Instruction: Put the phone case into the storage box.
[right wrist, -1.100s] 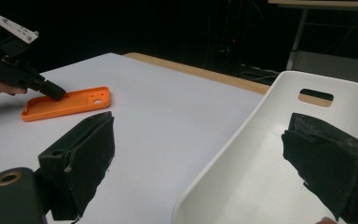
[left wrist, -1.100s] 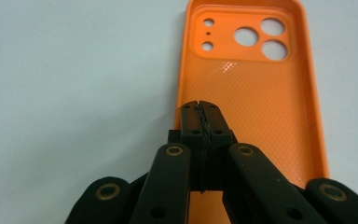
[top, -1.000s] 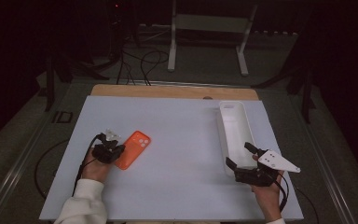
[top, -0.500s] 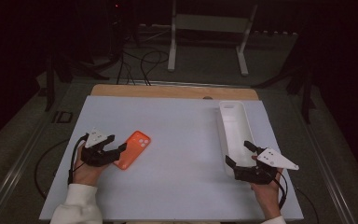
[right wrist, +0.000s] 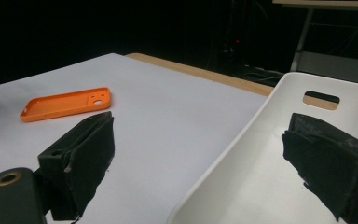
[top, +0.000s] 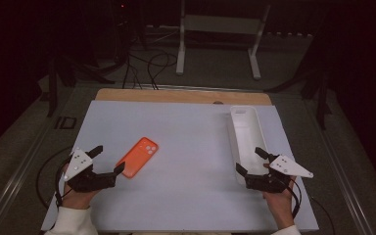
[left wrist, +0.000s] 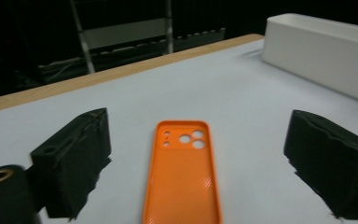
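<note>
Orange ribbed phone case (left wrist: pixel 182 175) lies flat between just-opened left fingers (left wrist: pixel 77 154); right fingers (right wrist: pixel 81 154) released.

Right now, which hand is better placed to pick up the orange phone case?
Left. The left gripper sits right beside the orange phone case, fingers open, the case lying between them. The right gripper is across the table at the white tray.

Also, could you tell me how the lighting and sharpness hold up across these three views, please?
High view: the white table is evenly lit, the room behind nearly black, and detail is slightly soft. Left gripper view: the orange phone case is sharp at its camera holes but blurs toward the bottom edge, as do the near jaws. Right gripper view: the white tray is bright without harsh glare, against a dark background.
</note>
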Demonstrator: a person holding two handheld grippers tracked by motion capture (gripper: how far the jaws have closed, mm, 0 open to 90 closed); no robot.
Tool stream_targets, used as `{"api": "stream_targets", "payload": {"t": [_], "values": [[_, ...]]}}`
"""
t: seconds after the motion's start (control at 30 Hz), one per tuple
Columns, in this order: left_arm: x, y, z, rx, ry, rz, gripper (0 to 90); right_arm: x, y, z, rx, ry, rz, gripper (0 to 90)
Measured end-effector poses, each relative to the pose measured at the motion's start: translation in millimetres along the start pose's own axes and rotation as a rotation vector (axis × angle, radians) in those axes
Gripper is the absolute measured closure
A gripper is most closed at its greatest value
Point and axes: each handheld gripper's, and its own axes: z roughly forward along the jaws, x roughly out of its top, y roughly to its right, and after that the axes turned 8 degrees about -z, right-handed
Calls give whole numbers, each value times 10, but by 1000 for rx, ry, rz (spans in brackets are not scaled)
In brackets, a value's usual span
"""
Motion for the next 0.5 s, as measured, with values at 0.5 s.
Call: {"api": "stream_targets", "payload": {"t": [0.5], "values": [[-263,-35,-162,20,-28,-22,4,-37,-6,-63,2,9,1,86]]}}
